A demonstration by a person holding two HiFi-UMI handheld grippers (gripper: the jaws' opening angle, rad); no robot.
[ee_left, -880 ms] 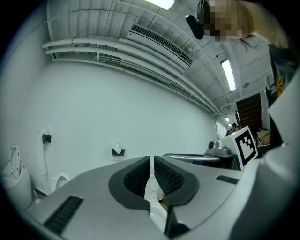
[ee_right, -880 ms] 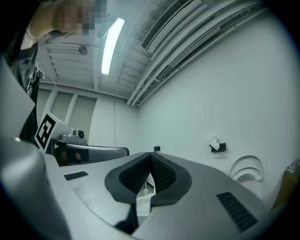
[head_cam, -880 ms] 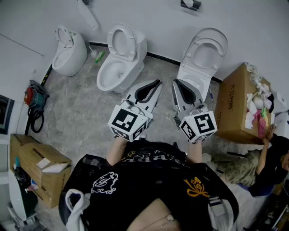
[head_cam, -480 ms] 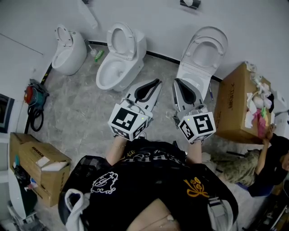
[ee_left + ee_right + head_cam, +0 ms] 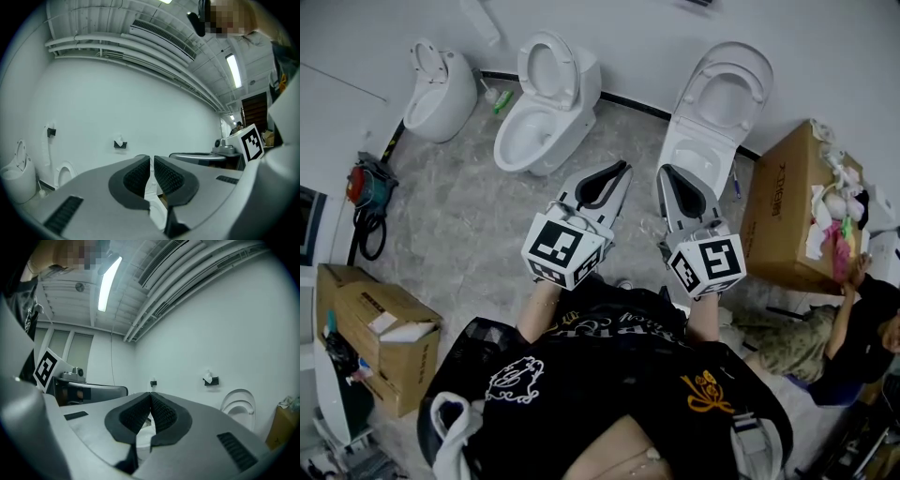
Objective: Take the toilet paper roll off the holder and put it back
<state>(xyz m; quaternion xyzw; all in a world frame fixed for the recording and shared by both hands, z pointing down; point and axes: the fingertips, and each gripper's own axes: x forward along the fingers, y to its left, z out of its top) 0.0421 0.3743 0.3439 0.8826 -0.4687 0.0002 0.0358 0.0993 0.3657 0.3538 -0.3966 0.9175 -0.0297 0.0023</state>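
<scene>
The toilet paper roll (image 5: 121, 140) sits in a small black holder (image 5: 120, 145) on the white wall, far ahead of both grippers; it shows in the right gripper view too, the roll (image 5: 207, 376) on its holder (image 5: 211, 381). In the head view my left gripper (image 5: 627, 169) and right gripper (image 5: 664, 170) are held side by side at waist height, pointing level toward the wall. Both are shut with nothing between their ribbed pads, the left gripper (image 5: 151, 159) and the right gripper (image 5: 150, 394) alike. Neither is near the roll.
Three white toilets stand along the wall: a small one (image 5: 441, 89), a middle one (image 5: 546, 112) and a right one (image 5: 712, 122) with its lid up. Cardboard boxes sit at right (image 5: 787, 211) and lower left (image 5: 375, 342). A person (image 5: 853, 347) crouches at right.
The head view has shifted a little, so the toilets sit slightly higher in the picture. Both grippers keep the same pose and stay shut.
</scene>
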